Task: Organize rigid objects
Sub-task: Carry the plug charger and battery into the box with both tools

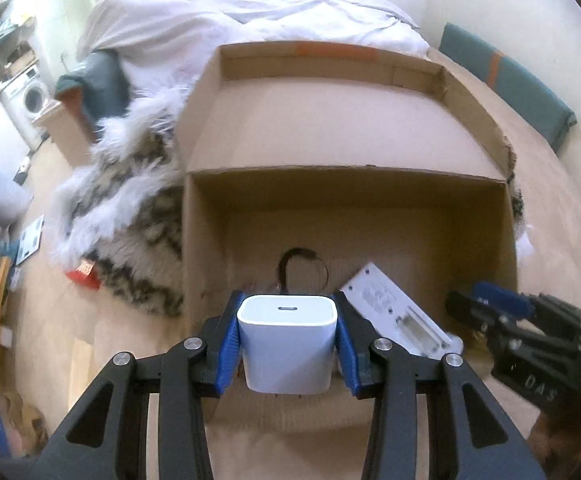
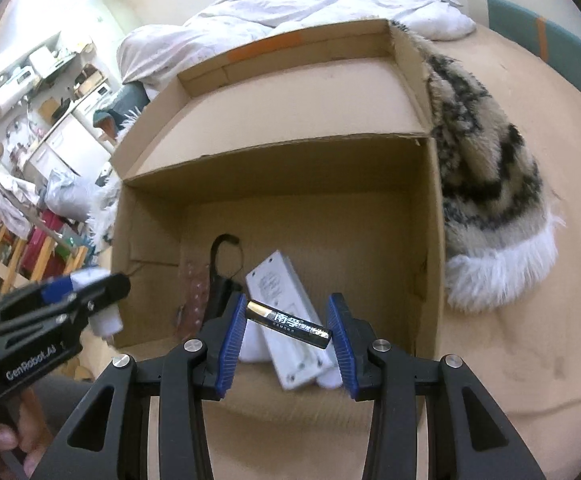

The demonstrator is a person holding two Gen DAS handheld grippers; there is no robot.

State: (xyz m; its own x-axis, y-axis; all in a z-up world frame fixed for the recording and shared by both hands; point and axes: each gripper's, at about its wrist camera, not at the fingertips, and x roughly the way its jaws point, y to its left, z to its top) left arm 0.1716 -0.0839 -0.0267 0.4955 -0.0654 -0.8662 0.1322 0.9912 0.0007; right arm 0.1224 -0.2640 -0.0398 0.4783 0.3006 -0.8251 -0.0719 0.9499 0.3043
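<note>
Landmark: the open cardboard box (image 2: pixel 430 240), lying on the bed.

Nearest, at the box's near rim: we see the left tool (image 1: pixel 287 338) closed on a white charger block (image 1: pixel 287 344), both blue pads flat against its sides, port face up. The right tool (image 2: pixel 288 330) is closed on a battery (image 2: pixel 288 322), caught end to end between its pads and lying skewed, left end higher than the right.

Risk, our judgement: the battery is held only at its two end caps. Any slackening or knock against the box rim could let it pivot out and drop beside the box instead of inside. The charger grip looks firmer, but smooth plastic may slip if the tool tilts steeply. The two tools hang near each other over the same rim; they could collide if both go in together.

Inside the box, on its floor: a white remote-like device (image 2: pixel 286 312) lying face down and a black curved strap (image 2: pixel 220 276), with a clear pinkish strip to its left.

Beyond the box: a raised flap, a patterned fur throw (image 2: pixel 486 184) against its right wall, then white bedding (image 2: pixel 290 4).
</note>
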